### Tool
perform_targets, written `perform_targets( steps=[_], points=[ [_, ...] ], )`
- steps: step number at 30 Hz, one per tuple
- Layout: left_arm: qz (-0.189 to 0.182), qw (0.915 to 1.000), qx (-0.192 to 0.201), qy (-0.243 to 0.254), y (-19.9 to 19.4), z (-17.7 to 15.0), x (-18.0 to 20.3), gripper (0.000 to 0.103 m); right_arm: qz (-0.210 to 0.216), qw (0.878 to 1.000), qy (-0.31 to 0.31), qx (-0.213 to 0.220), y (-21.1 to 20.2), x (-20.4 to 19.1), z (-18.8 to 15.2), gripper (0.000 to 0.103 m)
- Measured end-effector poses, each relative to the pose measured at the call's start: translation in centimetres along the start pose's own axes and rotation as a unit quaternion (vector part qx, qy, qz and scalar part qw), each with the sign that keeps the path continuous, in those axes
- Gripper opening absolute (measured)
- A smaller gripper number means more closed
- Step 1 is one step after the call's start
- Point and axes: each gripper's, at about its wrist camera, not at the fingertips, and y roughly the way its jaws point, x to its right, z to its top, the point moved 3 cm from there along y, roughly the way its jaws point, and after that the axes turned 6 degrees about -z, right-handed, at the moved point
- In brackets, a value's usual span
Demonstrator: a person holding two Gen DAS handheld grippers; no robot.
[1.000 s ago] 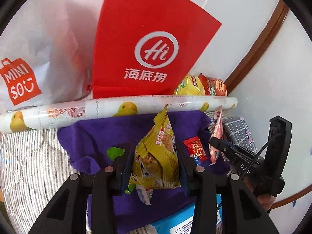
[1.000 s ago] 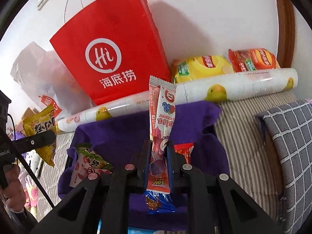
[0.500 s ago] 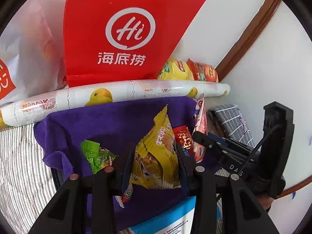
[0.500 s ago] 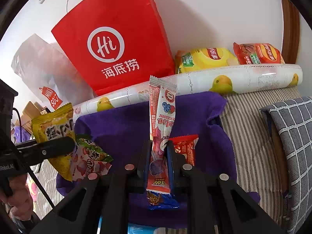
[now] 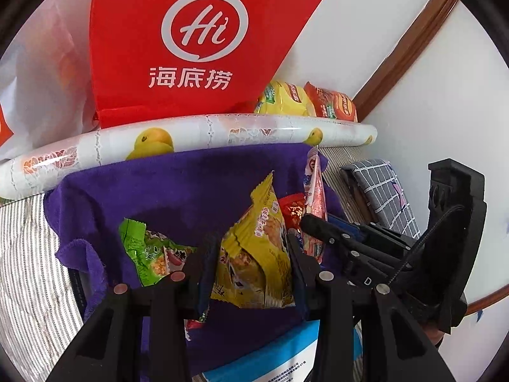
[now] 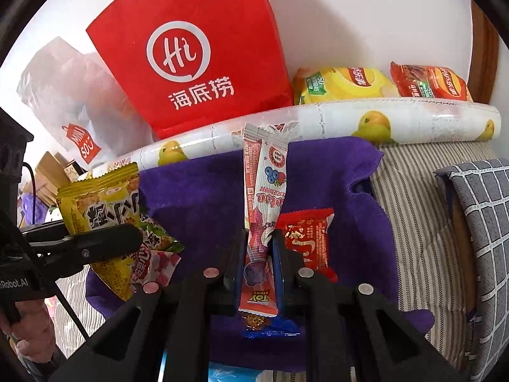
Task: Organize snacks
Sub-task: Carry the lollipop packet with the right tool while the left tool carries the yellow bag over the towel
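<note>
My left gripper (image 5: 251, 254) is shut on a yellow snack packet (image 5: 254, 264) and holds it over a purple towel (image 5: 178, 191). My right gripper (image 6: 259, 245) is shut on a long pink-and-white candy stick packet (image 6: 264, 197), held upright over the same towel (image 6: 337, 184). A green snack packet (image 5: 149, 254) and a red packet (image 6: 305, 242) lie on the towel. The left gripper and its yellow packet (image 6: 98, 207) show at the left of the right wrist view. The right gripper (image 5: 334, 232) shows at the right of the left wrist view.
A red paper bag (image 5: 191, 41) stands behind a rolled duck-print sheet (image 5: 191, 137). Yellow (image 6: 343, 86) and red (image 6: 429, 82) chip bags lie by the wall. A white plastic bag (image 6: 63, 95) is at the left, a checked cushion (image 6: 477, 222) at the right.
Both grippers have moved closer to the towel and toward each other, each still holding its packet. The green packet has come into fuller view in the left wrist view.
</note>
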Motion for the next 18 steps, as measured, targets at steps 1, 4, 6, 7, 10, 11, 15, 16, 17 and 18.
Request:
perform_targets(
  steps=[1,4,6,7,10,11,15,16,17,18],
  points=[
    [-0.001,1.0000,-0.001,0.000,0.0,0.0,0.0,0.039,0.000,1.000,0.000,-0.002,0.1,0.0,-0.1,0.016],
    [-0.003,1.0000,-0.005,-0.004,0.2,-0.1,-0.3,0.039,0.004,1.000,-0.001,-0.007,0.3,-0.1,-0.2,0.016],
    [0.001,0.9999,-0.009,-0.008,0.4,0.0,-0.5,0.039,0.006,1.000,-0.003,-0.011,0.5,-0.4,-0.2,0.016],
    [0.004,0.9999,-0.010,-0.011,0.5,0.0,-0.7,0.039,0.008,1.000,-0.004,-0.014,0.7,-0.5,-0.3,0.016],
    [0.013,0.9997,-0.013,-0.018,0.6,0.0,-1.1,0.039,0.010,1.000,-0.008,-0.024,1.1,-0.7,-0.5,0.016],
    [0.017,0.9996,-0.015,-0.019,0.7,0.0,-1.3,0.039,0.009,1.000,-0.008,-0.026,1.2,-0.7,-0.6,0.016],
    [0.018,0.9994,-0.021,-0.020,1.2,-0.1,-1.4,0.039,0.013,0.999,-0.012,-0.032,1.4,-0.9,-0.7,0.017],
    [0.018,0.9994,-0.023,-0.020,1.3,-0.1,-1.3,0.039,0.015,0.999,-0.013,-0.033,1.4,-0.9,-0.7,0.017],
    [0.019,0.9993,-0.025,-0.021,1.5,-0.1,-1.3,0.039,0.015,0.999,-0.013,-0.034,1.5,-0.9,-0.7,0.017],
    [0.019,0.9992,-0.027,-0.021,1.6,-0.1,-1.3,0.039,0.015,0.999,-0.014,-0.035,1.5,-0.9,-0.7,0.017]
  ],
)
